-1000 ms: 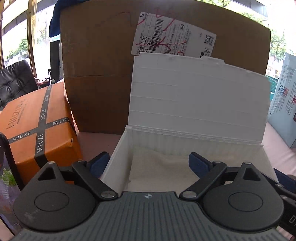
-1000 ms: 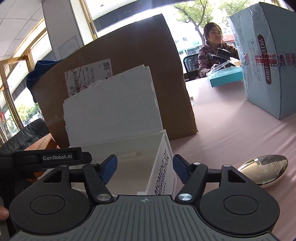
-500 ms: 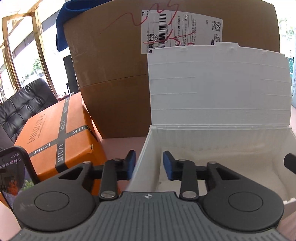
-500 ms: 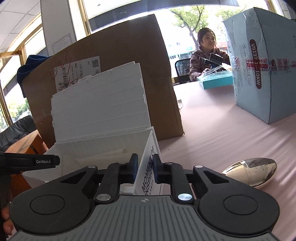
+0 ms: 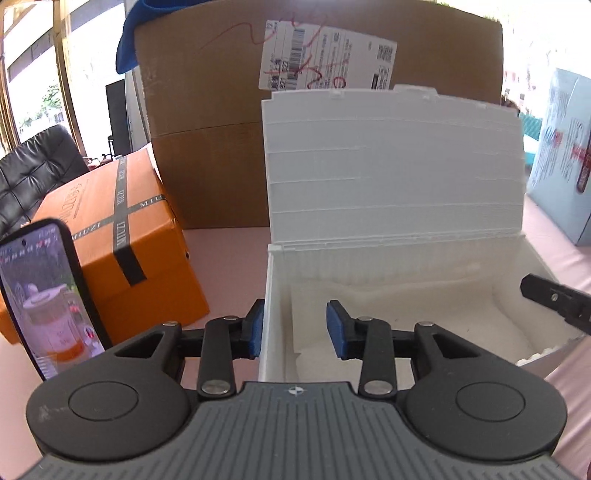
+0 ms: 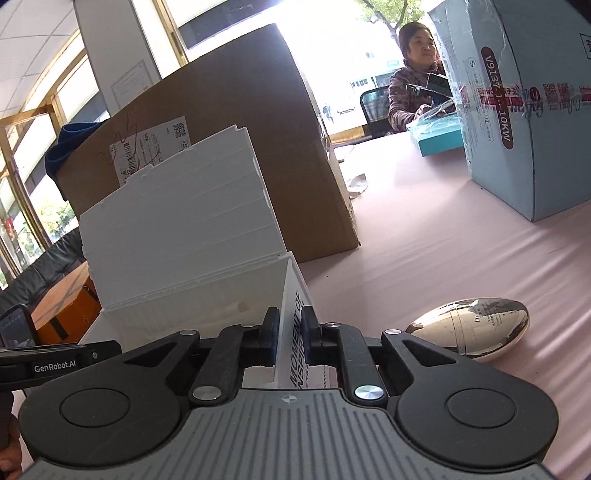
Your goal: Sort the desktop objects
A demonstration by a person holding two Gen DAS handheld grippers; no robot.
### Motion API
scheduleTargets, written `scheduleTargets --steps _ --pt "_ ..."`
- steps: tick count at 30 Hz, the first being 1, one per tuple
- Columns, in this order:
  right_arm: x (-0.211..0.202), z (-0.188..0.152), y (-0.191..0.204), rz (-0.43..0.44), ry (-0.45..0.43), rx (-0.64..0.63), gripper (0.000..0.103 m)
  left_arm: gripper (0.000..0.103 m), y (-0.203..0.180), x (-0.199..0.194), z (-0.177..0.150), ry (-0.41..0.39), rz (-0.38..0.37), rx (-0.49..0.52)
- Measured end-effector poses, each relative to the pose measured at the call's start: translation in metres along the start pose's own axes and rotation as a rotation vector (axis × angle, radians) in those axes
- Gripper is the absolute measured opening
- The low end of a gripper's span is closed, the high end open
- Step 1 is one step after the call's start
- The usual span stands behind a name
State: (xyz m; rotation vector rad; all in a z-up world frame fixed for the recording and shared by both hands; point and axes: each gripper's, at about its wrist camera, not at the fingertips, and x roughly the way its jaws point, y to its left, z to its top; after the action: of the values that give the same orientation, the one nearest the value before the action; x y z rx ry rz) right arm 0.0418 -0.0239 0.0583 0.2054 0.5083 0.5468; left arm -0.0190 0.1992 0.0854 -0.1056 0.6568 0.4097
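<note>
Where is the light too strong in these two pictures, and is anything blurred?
Left wrist view: windows at the left edge burn white; the phone and pale blue box look blurred. Right wrist view: window behind the cardboard box is blown out; the silver egg-shaped object mirrors the room.

Desk surroundings as seen from my two wrist views. A pink cover lies over the desk (image 6: 424,251). Towards its far edge stands a large brown cardboard box (image 5: 207,155) bearing a white shipping label (image 5: 325,59) scrawled in red, with a blue cloth (image 5: 129,33) draped over its top left corner. At the left edge, an orange box (image 5: 122,251) crossed with grey tape sits beside a lit phone (image 5: 44,295) standing upright; a black padded chair (image 5: 33,166) lies beyond. At the right edge rises a taped pale blue carton (image 6: 524,110), touching a teal box (image 6: 439,136) at the far right corner, where a seated person (image 6: 406,92) faces me.
</note>
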Motion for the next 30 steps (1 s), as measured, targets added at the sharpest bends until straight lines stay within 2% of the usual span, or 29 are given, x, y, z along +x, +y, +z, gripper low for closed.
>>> scheduleTargets --steps 4,5,6,7,8,9,10,12,14,16,19,21,25,28,30 --pt "-0.001 -0.001 0.008 -0.027 -0.005 -0.044 0.012 0.033 0.003 0.006 -0.004 0.019 -0.023 -0.044" --pt "-0.001 -0.001 0.008 -0.023 -0.005 -0.042 0.013 0.042 0.003 0.005 -0.005 0.003 -0.023 -0.044" --pt "-0.003 -0.001 0.006 -0.009 -0.026 -0.031 0.025 0.051 0.002 0.003 -0.005 -0.026 -0.010 -0.039" --pt "-0.007 -0.002 0.003 0.009 -0.057 -0.018 0.043 0.079 0.000 0.000 -0.005 -0.066 0.021 -0.028" --pt "-0.011 -0.003 0.001 0.022 -0.100 -0.012 0.092 0.092 -0.002 -0.005 -0.006 -0.123 0.061 -0.016" --pt "-0.018 -0.005 -0.001 0.030 -0.167 -0.014 0.103 0.092 -0.004 -0.012 -0.008 -0.193 0.101 -0.005" --pt "-0.025 -0.006 -0.002 0.038 -0.240 -0.022 0.103 0.092 -0.005 -0.019 -0.009 -0.265 0.133 0.003" --pt "-0.034 -0.002 -0.006 0.069 -0.291 -0.038 0.103 0.093 -0.010 -0.041 -0.011 -0.390 0.136 -0.003" --pt "-0.046 0.004 -0.016 0.118 -0.333 -0.029 0.103 0.103 -0.015 -0.066 -0.012 -0.488 0.080 -0.042" --pt "-0.061 0.009 -0.032 0.137 -0.395 -0.015 0.103 0.103 -0.026 -0.086 -0.007 -0.517 -0.036 -0.085" --pt "-0.079 0.015 -0.063 0.115 -0.464 -0.007 0.103 0.103 -0.057 -0.095 0.004 -0.465 -0.239 -0.106" --pt "-0.090 0.016 -0.088 0.089 -0.499 0.001 0.103 0.103 -0.085 -0.095 0.010 -0.443 -0.336 -0.098" --pt "-0.104 0.016 -0.139 0.008 -0.515 0.055 0.103 0.103 -0.148 -0.079 0.021 -0.382 -0.436 -0.071" --pt "-0.105 0.023 -0.171 -0.040 -0.499 0.169 0.103 0.103 -0.187 -0.054 0.029 -0.296 -0.522 -0.083" --pt "-0.105 0.026 -0.191 -0.038 -0.454 0.276 0.103 0.103 -0.206 -0.037 0.031 -0.235 -0.574 -0.096"
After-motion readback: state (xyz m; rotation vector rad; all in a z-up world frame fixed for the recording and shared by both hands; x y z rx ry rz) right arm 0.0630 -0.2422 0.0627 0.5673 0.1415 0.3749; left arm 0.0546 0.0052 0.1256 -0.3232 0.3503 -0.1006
